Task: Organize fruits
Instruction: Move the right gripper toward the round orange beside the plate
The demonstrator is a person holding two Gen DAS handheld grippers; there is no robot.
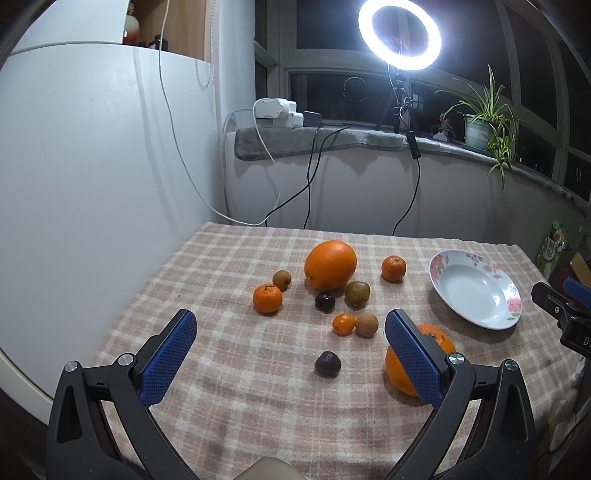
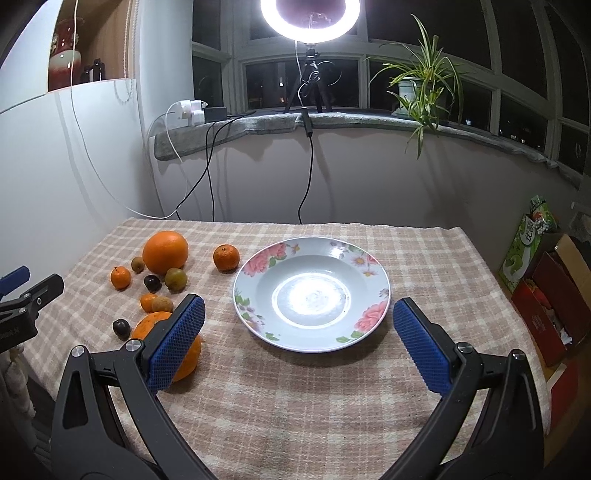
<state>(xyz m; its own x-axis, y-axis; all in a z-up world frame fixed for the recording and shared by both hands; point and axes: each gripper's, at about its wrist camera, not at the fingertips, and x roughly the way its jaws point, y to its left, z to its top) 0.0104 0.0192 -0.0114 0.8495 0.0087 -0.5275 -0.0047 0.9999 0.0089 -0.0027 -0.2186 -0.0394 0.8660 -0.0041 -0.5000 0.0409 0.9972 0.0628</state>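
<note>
- Five oranges (image 1: 330, 264), three greenish-brown fruits (image 1: 357, 294), two dark plums (image 1: 327, 364).
- One floral plate (image 2: 373, 317), holding nothing.
- Left gripper (image 1: 290, 356) and right gripper (image 2: 297, 341): fingers spread, gripping nothing.

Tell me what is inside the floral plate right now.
Nothing: the floral plate holds only glare from the ring light. All the fruit lies on the checked cloth beside it. Nothing covers the plate's inside.

A ring light (image 2: 309, 14) glows before dark windows (image 2: 303, 79).
</note>
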